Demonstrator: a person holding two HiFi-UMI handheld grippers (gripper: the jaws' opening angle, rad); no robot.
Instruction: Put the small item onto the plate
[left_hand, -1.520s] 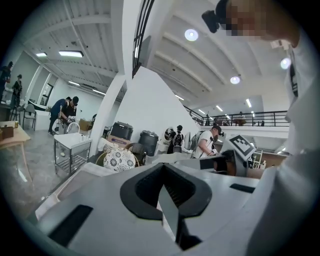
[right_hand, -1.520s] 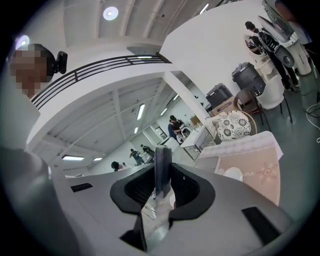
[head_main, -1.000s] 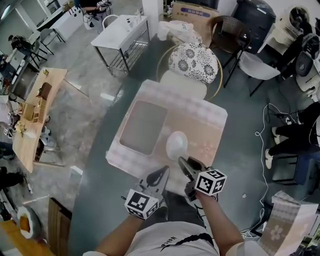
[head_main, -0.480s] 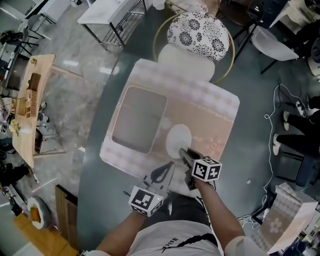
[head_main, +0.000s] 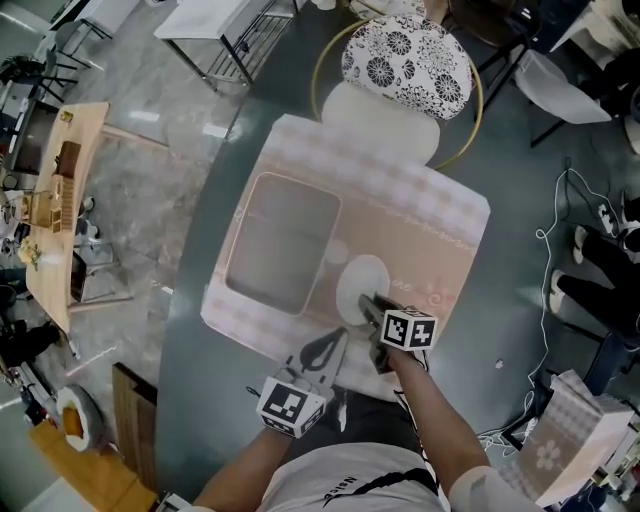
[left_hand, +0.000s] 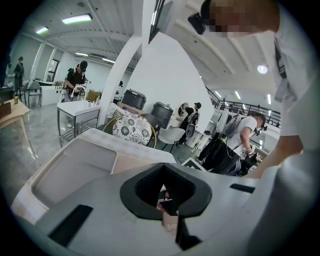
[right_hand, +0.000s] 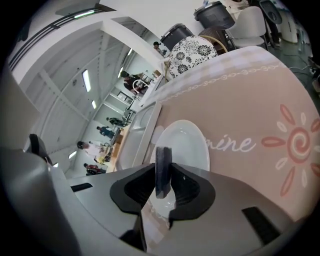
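Round glass bench fills the middle of the head view. A pink cloth with a checked border lies across it, printed with a sun motif and script lettering.

Grey rectangular tray lies on the cloth, left of centre. I see nothing in it.

Chair with a black-and-white flowered cushion stands at the top of the frame, on the far side of the bench.

White plate sits on the cloth, lower middle of the frame, just beside the tray's lower right corner. It looks bare.

My right gripper comes in from the lower right, with its marker cube just below the plate. Its tips lie over the plate's near edge. In the right gripper view the two jaws are narrowed onto the small item, a dark, thin, flat piece held on edge and upright. It sits at the centre of that frame. The plate shows directly behind and under it, so the item is above the plate, in my grip, and apart from the plate surface. From the head view I cannot make the item out.

My left gripper is at the lower middle, beside the right one, over the near edge of the cloth. Its jaws are drawn together and I see nothing between them.
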